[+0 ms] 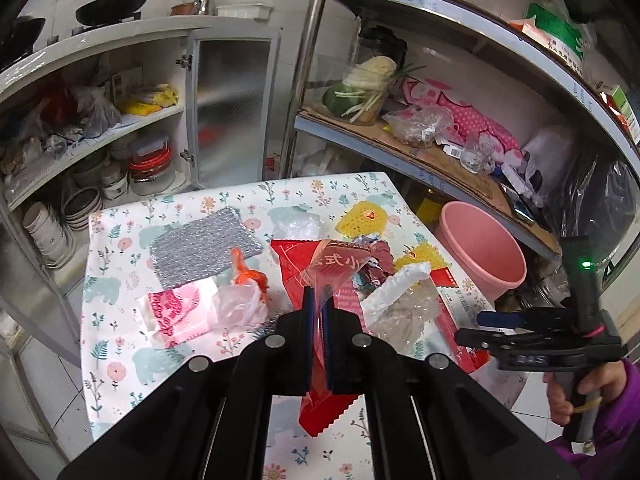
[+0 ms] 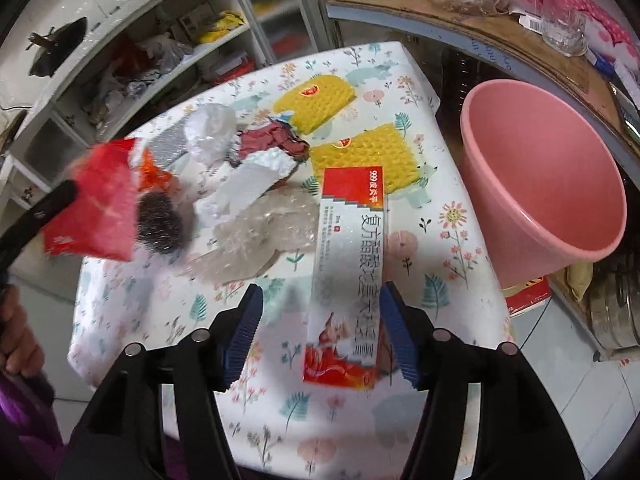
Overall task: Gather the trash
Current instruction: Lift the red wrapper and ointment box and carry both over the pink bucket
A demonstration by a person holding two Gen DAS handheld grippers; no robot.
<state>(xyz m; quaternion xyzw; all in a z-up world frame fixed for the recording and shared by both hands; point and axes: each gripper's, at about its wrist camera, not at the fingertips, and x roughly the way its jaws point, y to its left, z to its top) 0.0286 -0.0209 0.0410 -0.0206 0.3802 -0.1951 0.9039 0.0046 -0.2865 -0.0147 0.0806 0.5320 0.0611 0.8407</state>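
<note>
My left gripper is shut on a red plastic wrapper and holds it above the floral table; the wrapper also shows at the left of the right wrist view. My right gripper is open, its fingers astride the near end of a long red-and-white medicine box lying on the table. Other trash on the table: a white foam piece, clear crumpled plastic, yellow foam nets, a silver bubble pouch, a pink packet.
A pink bucket stands just past the table's right edge, under a cluttered metal shelf. An open cupboard with bowls and bags is at the left. A steel scouring ball lies by the wrapper.
</note>
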